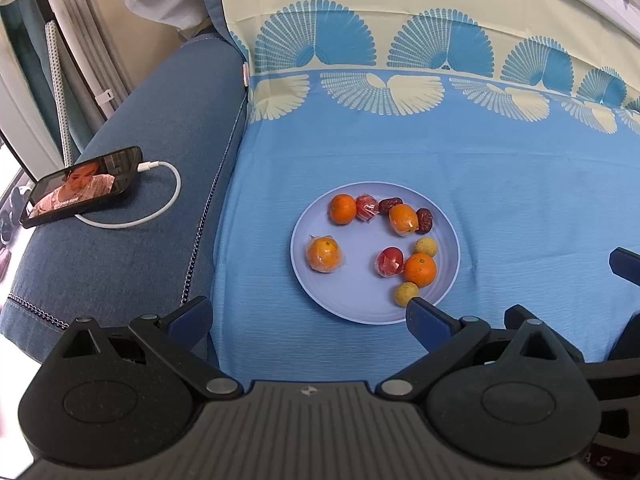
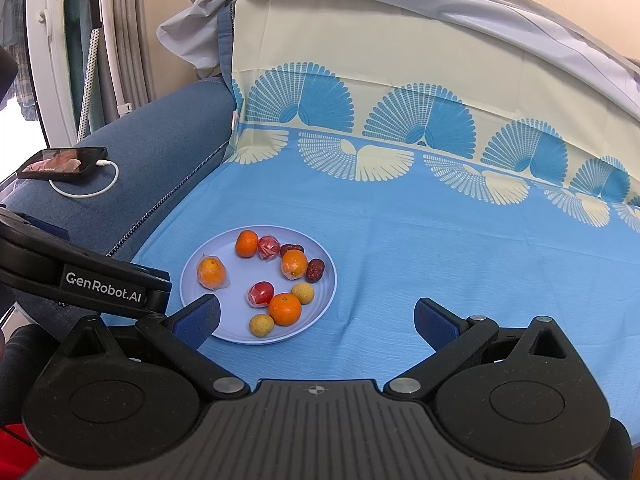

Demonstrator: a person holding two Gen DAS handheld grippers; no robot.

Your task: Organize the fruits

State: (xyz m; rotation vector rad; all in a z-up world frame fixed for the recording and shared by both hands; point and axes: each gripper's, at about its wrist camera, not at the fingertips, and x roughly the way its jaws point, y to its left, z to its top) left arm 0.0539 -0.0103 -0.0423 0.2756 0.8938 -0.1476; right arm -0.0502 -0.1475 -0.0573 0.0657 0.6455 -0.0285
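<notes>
Blue cloth [image 1: 400, 152] with a fan pattern along its far edge covers the flat surface, and a denim-blue cushion [image 1: 132, 240] lies to its left, carrying a phone [image 1: 80, 186] plugged into a white cable [image 1: 160, 200]. On the cloth sits a pale blue plate [image 1: 352, 304] holding the fruits: four oranges, two of them wrapped in clear film, two red fruits in wrappers, two dark red dates and two small yellow-brown fruits. One wrapped orange [image 1: 324, 255] lies apart at the plate's left side; the rest cluster toward the right.

Both devices hover level at the near side, pointing forward over the cloth. The left gripper [image 1: 308, 318] has its jaws spread wide and empty, the right finger tip just beside the nearest yellow fruit [image 1: 405, 293] at the plate's near rim. The right gripper [image 2: 316, 318] likewise has its jaws released and grasps nothing; its left finger overlaps the plate's near-left rim in view
</notes>
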